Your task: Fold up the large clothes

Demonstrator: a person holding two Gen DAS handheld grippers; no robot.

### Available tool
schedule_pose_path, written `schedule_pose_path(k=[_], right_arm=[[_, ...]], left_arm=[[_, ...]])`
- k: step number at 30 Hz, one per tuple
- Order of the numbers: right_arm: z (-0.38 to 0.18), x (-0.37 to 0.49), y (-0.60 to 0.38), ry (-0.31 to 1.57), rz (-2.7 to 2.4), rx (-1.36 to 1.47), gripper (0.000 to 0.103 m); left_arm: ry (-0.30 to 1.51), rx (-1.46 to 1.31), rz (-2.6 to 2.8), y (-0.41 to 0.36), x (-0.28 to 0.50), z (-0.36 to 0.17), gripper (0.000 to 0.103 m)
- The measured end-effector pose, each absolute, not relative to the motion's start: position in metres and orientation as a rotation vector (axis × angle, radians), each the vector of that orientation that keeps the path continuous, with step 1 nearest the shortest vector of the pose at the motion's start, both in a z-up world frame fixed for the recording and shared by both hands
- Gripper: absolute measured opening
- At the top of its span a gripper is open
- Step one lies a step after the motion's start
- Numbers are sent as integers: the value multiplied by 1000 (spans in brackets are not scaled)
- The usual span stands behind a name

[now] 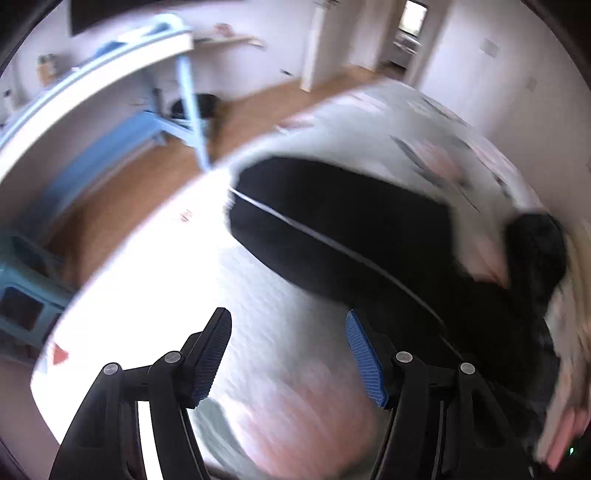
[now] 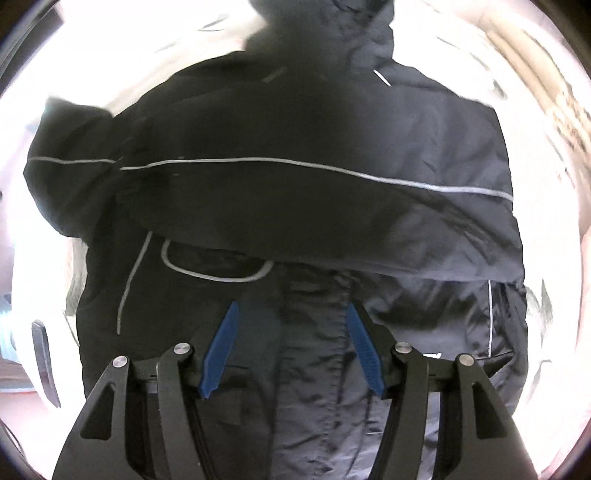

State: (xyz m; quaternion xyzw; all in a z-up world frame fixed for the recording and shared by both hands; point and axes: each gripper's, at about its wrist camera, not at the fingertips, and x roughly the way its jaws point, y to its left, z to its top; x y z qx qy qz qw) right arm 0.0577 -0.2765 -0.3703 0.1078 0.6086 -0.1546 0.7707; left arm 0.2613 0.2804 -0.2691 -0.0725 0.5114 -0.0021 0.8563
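A black jacket [image 2: 314,206] with thin grey piping lies spread on a pale patterned bed cover [image 2: 554,110], one sleeve folded across its chest. My right gripper [image 2: 291,314] is open and empty, directly above the jacket's lower front by the zip. In the left wrist view the jacket [image 1: 351,229] lies to the upper right, with a sleeve reaching toward the bed's edge. My left gripper [image 1: 288,321] is open and empty over the bare bed cover [image 1: 280,295], left of the jacket. This view is motion-blurred.
Beyond the bed's left edge are a wooden floor [image 1: 122,192], a white table with blue legs [image 1: 110,74], a blue bench [image 1: 110,147] and a teal stool [image 1: 26,280]. A doorway [image 1: 410,33] is at the far wall. A person's hand [image 1: 565,435] shows at the right edge.
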Motion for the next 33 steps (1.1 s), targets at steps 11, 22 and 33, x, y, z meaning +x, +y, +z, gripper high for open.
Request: schedule_pose_path(k=[11, 22, 33], right_arm=[[-386, 94, -212, 1396, -304, 117, 63], [-393, 96, -196, 1423, -327, 91, 63], [-377, 106, -197, 1345, -320, 112, 63]], left_arm=[[1224, -624, -47, 356, 387, -376, 66], [1219, -607, -69, 338, 416, -421, 48], [1000, -520, 8, 365, 372, -340, 10]])
